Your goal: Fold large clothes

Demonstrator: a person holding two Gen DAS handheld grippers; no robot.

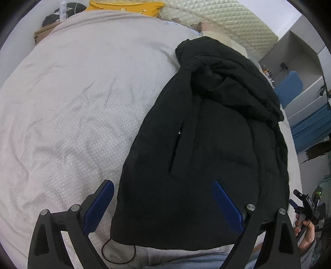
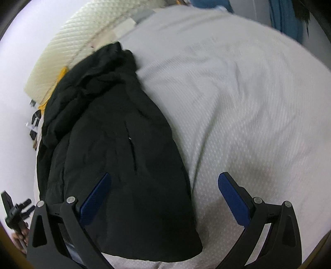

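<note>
Black jacket (image 1: 206, 144) lies folded lengthwise on bed (image 1: 72, 113). Left claw (image 1: 163, 198) and right claw (image 2: 164, 194) both spread, empty, above jacket's hem.

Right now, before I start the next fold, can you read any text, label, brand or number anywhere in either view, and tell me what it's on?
None can be read.
Black jacket: no label or print shows, only a small silver zipper pull.
Yellow garment at the far edge of the bed: small dark marks, too small to read.
Dark cap beside it: pale mark, too blurred to read.
Right hand-held gripper: small display, too small to read.
</note>
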